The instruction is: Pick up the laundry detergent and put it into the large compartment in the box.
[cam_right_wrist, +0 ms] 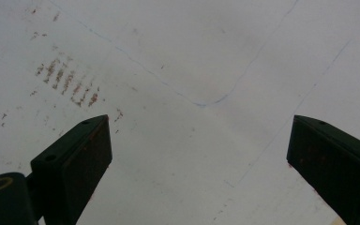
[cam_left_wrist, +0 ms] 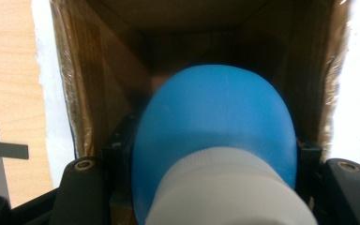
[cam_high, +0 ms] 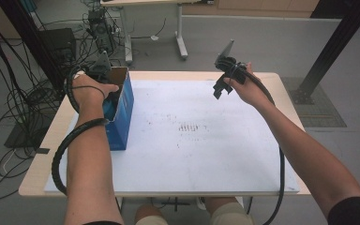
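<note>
Right now, in my left gripper view, a blue bottle with a white cap (cam_left_wrist: pixel 215 159) sits between the jaws, cap end nearest the camera, body pointing into the open cardboard box (cam_left_wrist: pixel 98 70). The jaws stand on either side of its shoulder and look clamped on it, though the contact itself is hidden behind the bottle. I judge it a smooth, rigid plastic container, probably light and rather slippery; the curved body could twist, so a hold just above the cap, where it widens, seems safest.

From the high view, my left gripper (cam_high: pixel 104 70) is down inside the blue-sided box (cam_high: pixel 124 112) at the left edge of the table (cam_high: pixel 192 154), hand (cam_high: pixel 88 89) bent over the rim, forearm reaching straight forward.

Farther off, my right gripper (cam_high: pixel 223 84) hangs above the far right of the white sheet, wrist cocked, jaws spread wide with nothing between them; its own view looks down on scuffed white surface.
</note>
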`<control>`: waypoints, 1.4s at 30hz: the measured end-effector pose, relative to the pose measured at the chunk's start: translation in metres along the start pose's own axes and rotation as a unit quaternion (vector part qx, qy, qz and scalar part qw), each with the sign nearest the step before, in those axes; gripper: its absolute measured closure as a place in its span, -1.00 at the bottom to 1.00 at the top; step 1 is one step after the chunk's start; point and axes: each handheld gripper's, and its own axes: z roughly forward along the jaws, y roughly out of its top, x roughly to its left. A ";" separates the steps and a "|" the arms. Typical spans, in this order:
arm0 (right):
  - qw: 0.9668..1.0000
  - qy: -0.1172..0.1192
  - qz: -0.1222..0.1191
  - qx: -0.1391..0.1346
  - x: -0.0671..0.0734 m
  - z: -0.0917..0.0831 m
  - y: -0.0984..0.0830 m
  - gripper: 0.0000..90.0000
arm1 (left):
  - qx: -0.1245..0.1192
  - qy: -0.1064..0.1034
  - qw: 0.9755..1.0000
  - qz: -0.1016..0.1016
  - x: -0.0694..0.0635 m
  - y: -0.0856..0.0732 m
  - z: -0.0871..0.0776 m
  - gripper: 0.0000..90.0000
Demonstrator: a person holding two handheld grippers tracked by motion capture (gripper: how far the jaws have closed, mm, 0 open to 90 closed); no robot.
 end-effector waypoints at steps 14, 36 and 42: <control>1.000 -0.002 0.000 -0.002 0.002 0.001 0.001 -0.85 | 0.003 0.003 1.000 0.011 -0.002 -0.002 0.010 -0.17; 1.000 0.002 0.005 -0.004 0.001 -0.001 -0.001 -0.85 | -0.002 0.000 1.000 0.006 0.000 -0.002 0.011 -0.17; 1.000 0.001 0.003 -0.005 0.000 -0.001 -0.002 -0.85 | -0.003 0.001 1.000 0.007 -0.001 -0.002 0.011 -0.17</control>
